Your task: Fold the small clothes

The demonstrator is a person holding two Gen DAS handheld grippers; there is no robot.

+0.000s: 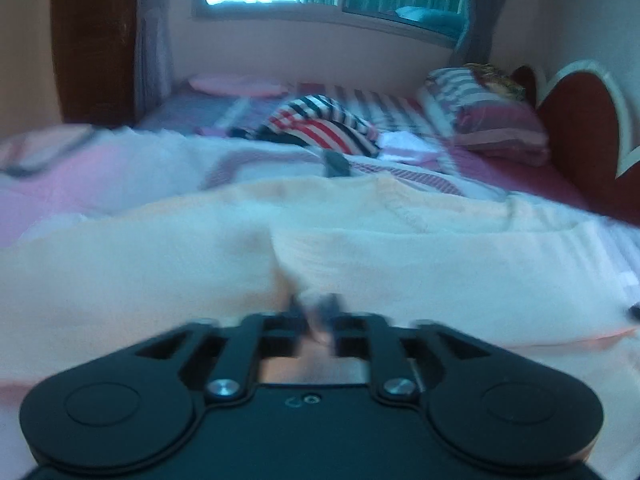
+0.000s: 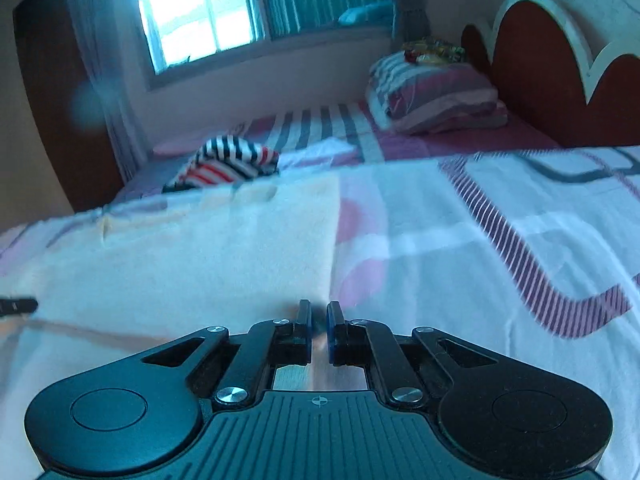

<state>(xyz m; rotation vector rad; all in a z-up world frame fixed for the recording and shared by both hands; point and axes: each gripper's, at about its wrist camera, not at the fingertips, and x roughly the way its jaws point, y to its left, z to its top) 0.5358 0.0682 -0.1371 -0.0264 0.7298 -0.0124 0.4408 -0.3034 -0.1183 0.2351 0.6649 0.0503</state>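
Right gripper fingers nearly shut at cream cloth edge; grip unclear. Left gripper fingers blurred, state indeterminable. On bed.

Bed: wide, with a dark red scalloped headboard at the far right. Covered by a white bedspread with pink patches and striped bands. Lying on it:
- pale cream garment, spread flat in the near part, left of centre;
- crumpled striped garment, navy, white and red, further off, beyond the cream one;
- folded striped quilt, pink, grey and white, stacked far right beside the headboard, with a small patterned bundle on top;
- pink cushion, far left below the window.
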